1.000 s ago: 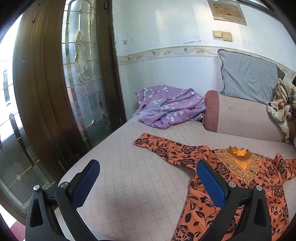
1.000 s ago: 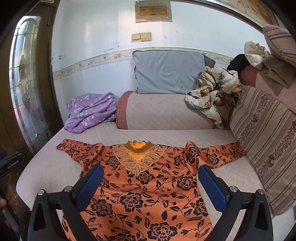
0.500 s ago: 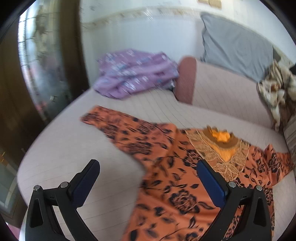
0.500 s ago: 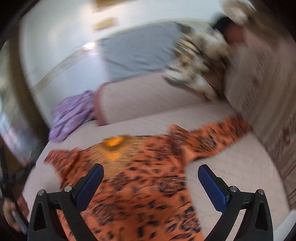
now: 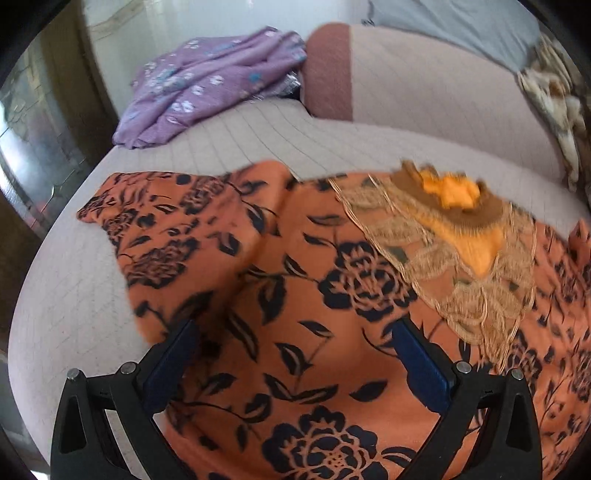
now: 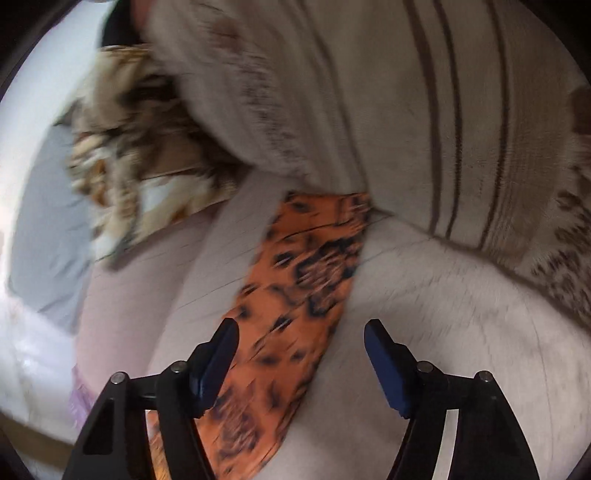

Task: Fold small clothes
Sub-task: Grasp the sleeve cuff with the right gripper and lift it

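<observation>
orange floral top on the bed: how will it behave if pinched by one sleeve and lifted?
The orange floral top is probably floppy: it lies wrinkled, so the body would trail. Its sleeve looks thin and likely light. The lace collar may snag.

One orange floral garment (image 5: 303,295) lies on the quilted bed (image 5: 258,140). Behind it there is one purple floral cloth (image 5: 207,81), one grey pillow (image 5: 454,26) and one bolster (image 5: 424,85). Two grippers show.

Dress (image 5: 303,295) on bed (image 5: 74,295), bolster (image 5: 424,81) behind.
</observation>
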Tool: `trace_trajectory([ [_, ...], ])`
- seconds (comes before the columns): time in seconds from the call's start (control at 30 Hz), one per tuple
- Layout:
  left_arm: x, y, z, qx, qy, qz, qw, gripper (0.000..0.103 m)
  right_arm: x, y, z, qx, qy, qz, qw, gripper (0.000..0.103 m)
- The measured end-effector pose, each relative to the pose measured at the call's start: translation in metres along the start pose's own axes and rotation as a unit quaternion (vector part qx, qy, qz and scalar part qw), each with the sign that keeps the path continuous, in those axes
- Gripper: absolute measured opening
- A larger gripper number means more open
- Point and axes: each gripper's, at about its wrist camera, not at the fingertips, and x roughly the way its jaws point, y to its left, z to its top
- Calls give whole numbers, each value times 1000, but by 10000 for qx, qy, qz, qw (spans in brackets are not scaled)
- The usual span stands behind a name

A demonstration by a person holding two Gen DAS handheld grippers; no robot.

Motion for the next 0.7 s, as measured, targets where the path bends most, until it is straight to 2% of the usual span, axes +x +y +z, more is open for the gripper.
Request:
trace_trajectory([
  [0.1,10,-8,-8,270,218,10,9994,103,28,-10,13,167,-137,-342,9992,60],
  [0.17,19,-11,-12,377,442,-10,9983,103,39,-11,22,159,-442,-501,9976,55],
  [0.23,22,-7,-13,240,498,-148,9984,103,48,-9,33,155,-693,-383,9967,53],
  [0.3,28,2,-12,-88,654,-364,9972,103,59,-2,43,-30,-710,-509,9962,48],
  [0.33,28,3,-12,-162,623,-396,9971,103,64,2,47,-178,-721,-556,9957,42],
  [0.37,28,2,-13,-112,577,-375,9976,103,64,6,47,-255,-698,-510,9959,24],
  [0.4,27,0,-14,-41,532,-343,9980,103,66,8,48,-300,-615,-323,9971,9],
  [0.43,27,-1,-15,-2,489,-328,9983,103,67,10,48,-240,-436,-9,9988,5],
  [0.5,26,0,-14,-7,552,-395,9977,103,54,21,41,-353,-575,267,9974,5],
  [0.6,18,1,-10,39,855,-388,9956,103,19,62,19,-1090,-751,725,9885,5],
  [0.7,-7,17,-1,-132,602,-321,9976,103,-28,111,-10,-1518,-673,1453,9754,5],
])
